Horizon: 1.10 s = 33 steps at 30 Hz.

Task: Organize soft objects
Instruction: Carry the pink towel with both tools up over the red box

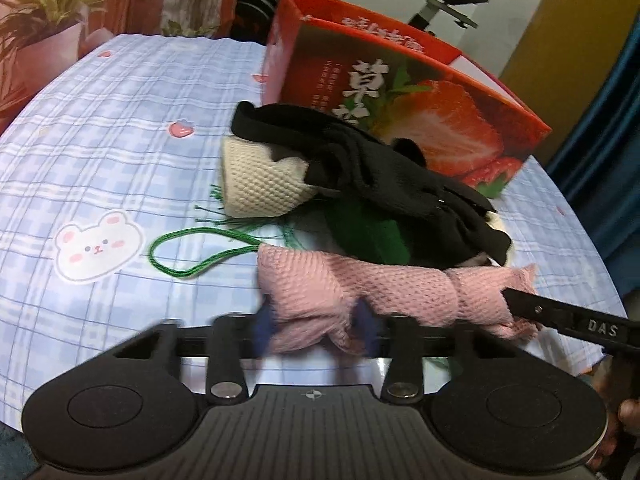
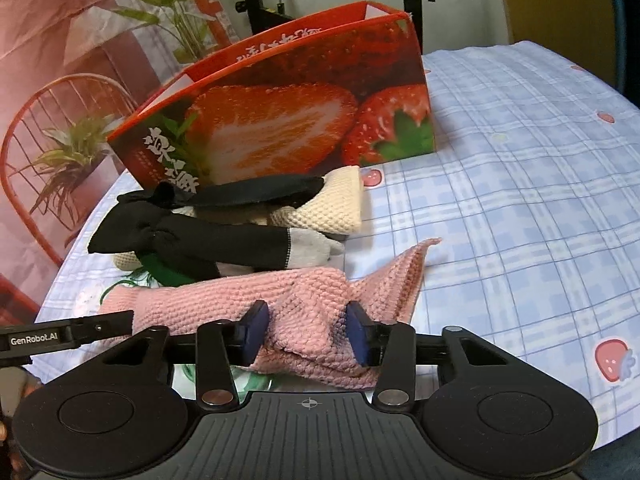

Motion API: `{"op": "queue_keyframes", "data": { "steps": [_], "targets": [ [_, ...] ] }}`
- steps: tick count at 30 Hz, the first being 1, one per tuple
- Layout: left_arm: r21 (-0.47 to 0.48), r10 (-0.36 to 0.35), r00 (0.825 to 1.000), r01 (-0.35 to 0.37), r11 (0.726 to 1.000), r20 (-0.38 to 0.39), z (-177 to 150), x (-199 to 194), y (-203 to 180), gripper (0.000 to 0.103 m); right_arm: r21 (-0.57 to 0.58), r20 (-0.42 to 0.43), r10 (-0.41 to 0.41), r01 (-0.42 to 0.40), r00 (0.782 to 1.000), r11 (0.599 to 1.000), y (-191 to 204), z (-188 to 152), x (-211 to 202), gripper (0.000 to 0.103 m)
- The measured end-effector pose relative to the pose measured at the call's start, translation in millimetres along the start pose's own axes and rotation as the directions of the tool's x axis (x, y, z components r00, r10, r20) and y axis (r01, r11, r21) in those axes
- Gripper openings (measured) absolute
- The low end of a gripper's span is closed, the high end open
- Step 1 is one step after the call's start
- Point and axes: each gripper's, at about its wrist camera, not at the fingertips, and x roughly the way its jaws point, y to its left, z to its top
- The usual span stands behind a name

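Blue checked tablecloth [image 1: 100, 152] with strawberry and rabbit prints, spread over a round table. Lying on it nearest both tongs, pink knitted cloth [image 2: 248, 300], bunched lengthwise. Left gripper [image 1: 316, 326] pinched onto one end, right gripper [image 2: 306, 334] pinched onto the other, blue pads sunk into the knit on both sides; probably held at two ends so as to lift it taut and fold or carry it. Just beyond the tongs, heaped black gloves [image 1: 372, 168], cream knit [image 1: 260, 180], green fabric and cord [image 1: 180, 252]. Farther back, open strawberry-printed box [image 2: 304, 120], likely the destination. Behind that, potted plants, patterned curtain, exercise bike.
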Motion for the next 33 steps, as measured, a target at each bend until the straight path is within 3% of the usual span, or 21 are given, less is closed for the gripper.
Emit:
{"op": "queue_keyframes", "data": {
  "steps": [6,11,19,22,29,33],
  "targets": [
    [0.036,-0.002,0.998,-0.001,0.999,0.068,3.0,-15.6,-8.9,0.027,-0.055,0.044,-0.005,0.007,0.999,0.998,10.6,1.8,-12.1,0.021],
    [0.065,-0.024,0.990,0.015,0.998,0.140,10.3,-37.5,-19.9,0.027,-0.106,0.121,-0.003,0.016,0.993,0.994,19.4,10.5,-31.1,0.019],
    [0.122,-0.014,0.956,-0.023,0.992,0.292,35.5,-75.3,-35.5,0.027,-0.183,0.256,0.050,-0.002,0.965,0.983,35.4,39.4,-63.7,0.019],
    [0.101,-0.036,0.954,0.005,0.995,0.298,56.7,-79.2,-38.2,0.027,-0.233,0.268,0.062,0.003,0.961,0.972,46.6,57.4,-64.0,0.019],
    [0.144,-0.037,0.922,-0.020,0.989,0.385,110.2,-90.6,-52.7,0.027,-0.310,0.297,0.111,-0.015,0.948,0.951,70.6,107.2,-65.0,0.018],
    [0.166,-0.028,0.923,-0.039,0.985,0.384,145.8,-78.2,-60.0,0.027,-0.354,0.319,0.101,0.020,0.942,0.935,77.7,139.9,-56.5,0.018]
  ]
}}
